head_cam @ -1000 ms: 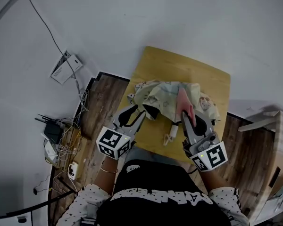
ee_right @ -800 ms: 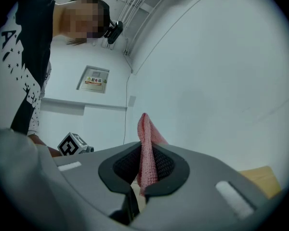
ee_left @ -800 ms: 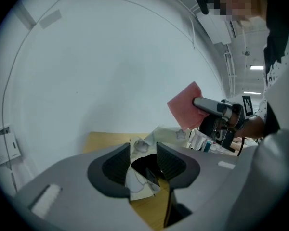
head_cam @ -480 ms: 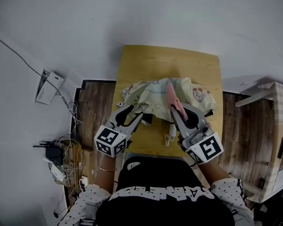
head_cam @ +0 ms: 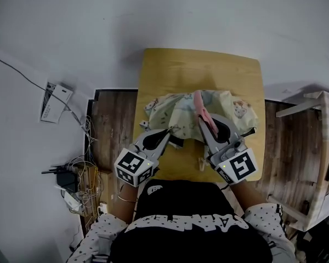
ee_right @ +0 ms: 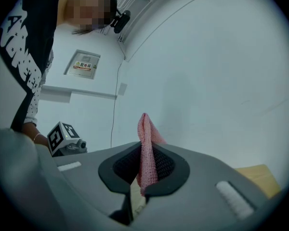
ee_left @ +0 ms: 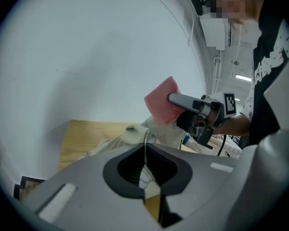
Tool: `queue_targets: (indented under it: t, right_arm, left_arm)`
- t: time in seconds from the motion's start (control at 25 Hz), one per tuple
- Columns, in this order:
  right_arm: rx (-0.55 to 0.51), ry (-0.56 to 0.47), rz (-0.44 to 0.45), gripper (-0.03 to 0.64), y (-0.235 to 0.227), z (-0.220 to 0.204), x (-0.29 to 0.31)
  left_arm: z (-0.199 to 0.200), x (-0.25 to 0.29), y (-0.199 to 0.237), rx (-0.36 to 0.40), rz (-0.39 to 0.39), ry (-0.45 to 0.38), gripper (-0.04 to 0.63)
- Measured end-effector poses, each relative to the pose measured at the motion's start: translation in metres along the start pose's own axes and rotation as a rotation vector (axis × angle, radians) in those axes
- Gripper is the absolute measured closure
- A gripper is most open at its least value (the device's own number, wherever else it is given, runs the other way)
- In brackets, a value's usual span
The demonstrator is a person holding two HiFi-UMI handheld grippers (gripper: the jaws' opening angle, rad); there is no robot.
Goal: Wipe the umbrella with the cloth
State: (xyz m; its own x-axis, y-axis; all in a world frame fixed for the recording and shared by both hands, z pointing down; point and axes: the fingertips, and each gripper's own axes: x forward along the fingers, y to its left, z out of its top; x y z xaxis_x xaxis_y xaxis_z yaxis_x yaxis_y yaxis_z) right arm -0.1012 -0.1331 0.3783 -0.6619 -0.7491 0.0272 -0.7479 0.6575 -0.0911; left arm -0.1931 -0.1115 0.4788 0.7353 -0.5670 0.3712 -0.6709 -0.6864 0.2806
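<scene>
Firstly, head view: the umbrella [head_cam: 178, 106] lies collapsed and crumpled on the wooden bench [head_cam: 170, 70], across its middle. Its fabric is pale cream with small cartoon prints, bunched in loose folds. A pale handle [head_cam: 200, 162] sticks out toward the near bench edge, between the two grippers. The left gripper [head_cam: 172, 130] reaches in at the umbrella's near left edge. The right gripper [head_cam: 203, 119] is over the umbrella's middle, with the pink cloth [head_cam: 199, 106] standing up from its fingers.

Next, left gripper view: the fingers have just been closing and are now pressed together on a thin fold of the cream umbrella fabric [ee_left: 130, 136], which rises from between the tips. The right gripper [ee_left: 176, 100] is beyond, with the cloth [ee_left: 161, 102] held above the umbrella. The bench top [ee_left: 82, 134] shows at left.

Lastly, right gripper view: the fingers pinch the cloth [ee_right: 147, 134], a knitted pink fold that sticks upright above the tips. The left gripper's marker cube [ee_right: 62, 136] shows at left and a bench corner [ee_right: 255, 174] at lower right.
</scene>
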Motion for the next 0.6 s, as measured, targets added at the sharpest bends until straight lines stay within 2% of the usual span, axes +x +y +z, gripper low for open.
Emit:
queue_targets:
  t: [0.2, 0.6]
  right_arm:
    - [-0.057, 0.095, 0.028, 0.586, -0.003, -0.023, 0.025]
    - [-0.028, 0.218, 0.122, 0.584, 0.021, -0.062, 0.041]
  left_arm:
    - [0.006, -0.005, 0.002, -0.025, 0.006, -0.014, 0.586]
    - [0.013, -0.014, -0.002, -0.022, 0.001, -0.034, 0.586]
